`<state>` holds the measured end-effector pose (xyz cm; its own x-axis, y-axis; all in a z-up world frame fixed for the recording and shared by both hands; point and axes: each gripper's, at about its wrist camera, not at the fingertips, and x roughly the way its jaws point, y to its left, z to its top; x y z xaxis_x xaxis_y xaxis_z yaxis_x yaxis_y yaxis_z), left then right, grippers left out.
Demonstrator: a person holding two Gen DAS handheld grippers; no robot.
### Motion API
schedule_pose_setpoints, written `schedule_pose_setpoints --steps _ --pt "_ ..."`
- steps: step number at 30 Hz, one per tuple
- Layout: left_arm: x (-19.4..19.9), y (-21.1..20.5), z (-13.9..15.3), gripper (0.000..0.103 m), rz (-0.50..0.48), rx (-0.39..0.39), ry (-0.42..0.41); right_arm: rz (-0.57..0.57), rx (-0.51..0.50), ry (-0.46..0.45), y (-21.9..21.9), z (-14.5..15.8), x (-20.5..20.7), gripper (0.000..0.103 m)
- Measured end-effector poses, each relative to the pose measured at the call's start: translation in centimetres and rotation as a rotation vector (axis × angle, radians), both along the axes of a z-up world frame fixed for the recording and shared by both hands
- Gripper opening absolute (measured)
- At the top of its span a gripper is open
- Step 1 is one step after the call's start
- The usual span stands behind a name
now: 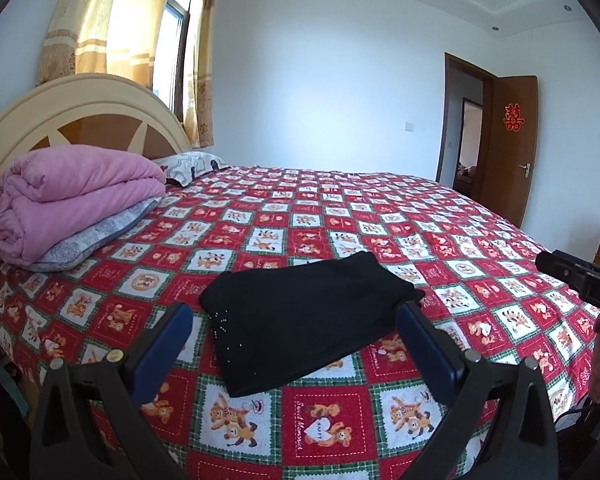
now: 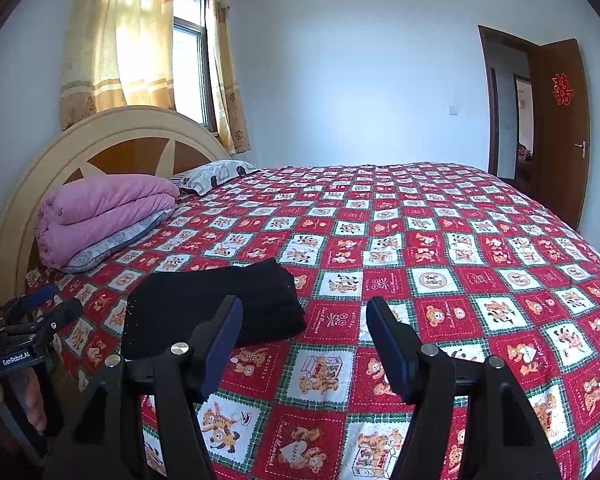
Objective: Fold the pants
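Black pants (image 1: 304, 320) folded on bedspread (image 1: 440, 240), both tools (image 1: 296, 344) (image 2: 304, 340) tilted down, open

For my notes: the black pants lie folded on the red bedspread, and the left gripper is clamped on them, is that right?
Not quite. The left gripper is open and holds nothing; the left wrist view shows it. The black pants do lie folded on the red bedspread.

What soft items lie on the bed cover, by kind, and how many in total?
Black pants, folded: 1
Pink quilt, folded: 1
Pillows: 2, one under the quilt, one by the headboard
Total: 4
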<state>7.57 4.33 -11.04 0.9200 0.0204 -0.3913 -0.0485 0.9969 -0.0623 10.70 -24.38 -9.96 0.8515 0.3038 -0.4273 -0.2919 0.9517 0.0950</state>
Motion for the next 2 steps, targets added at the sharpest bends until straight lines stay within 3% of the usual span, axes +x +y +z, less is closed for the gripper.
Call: schedule_pose_setpoints --steps 2 --pt "-0.06 0.01 0.12 0.103 -0.002 0.001 -0.007 0.000 -0.001 -0.005 0.00 0.08 -0.22 0.066"
